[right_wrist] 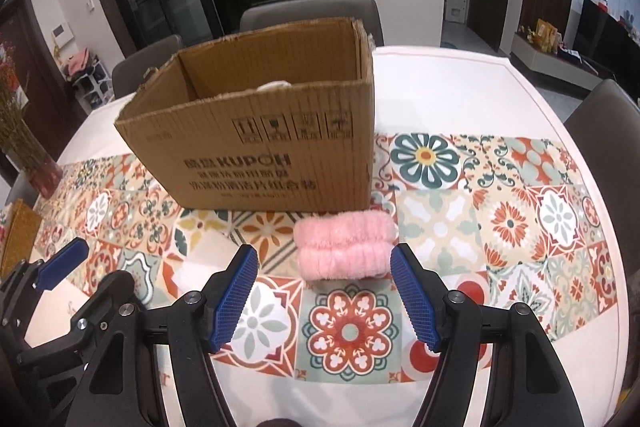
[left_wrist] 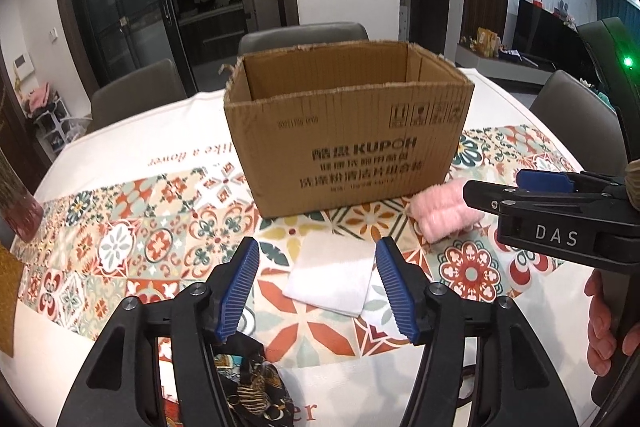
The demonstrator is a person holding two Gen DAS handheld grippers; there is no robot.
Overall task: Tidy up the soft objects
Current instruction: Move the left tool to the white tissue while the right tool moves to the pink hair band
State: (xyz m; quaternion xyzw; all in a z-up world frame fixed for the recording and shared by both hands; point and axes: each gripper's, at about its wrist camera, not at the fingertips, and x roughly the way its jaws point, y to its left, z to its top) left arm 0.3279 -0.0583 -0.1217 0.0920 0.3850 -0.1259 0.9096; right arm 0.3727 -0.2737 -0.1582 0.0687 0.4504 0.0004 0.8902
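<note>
One white towel (left_wrist: 330,277) lies flat on the patterned cloth (left_wrist: 132,227), folded to a rough square, its edges skewed a little against the box front; it sits just before the left gripper (left_wrist: 318,291), whose blue pads stand well apart with nothing pinched, the towel's right corner tucked behind the right pad; whether that pad touches it cannot be told. One cardboard box (left_wrist: 348,139), open at the top, stands beyond the towel, long side facing the cameras, printed face forward. One pink band (left_wrist: 440,217), a fluffy doubled roll, lies to the right near the box's front right corner, its long axis running left to right, parallel to the box front.

The left view alone shows a dark patterned fabric (left_wrist: 256,387) under the gripper's base, and a hand (left_wrist: 608,331) around the right gripper's (left_wrist: 508,191) handle. The right view alone shows something pale (right_wrist: 276,85) peeping over the near wall of the box (right_wrist: 256,155); there the band (right_wrist: 344,245) rests just ahead of the right gripper (right_wrist: 324,291), inside the line of its wide, empty jaws, touching neither pad; the left gripper's fingertip (right_wrist: 66,263) shows at the lower left, and only a pale patch of the towel (right_wrist: 204,259) beside it.

Three grey chairs (left_wrist: 302,37) ring the table.
</note>
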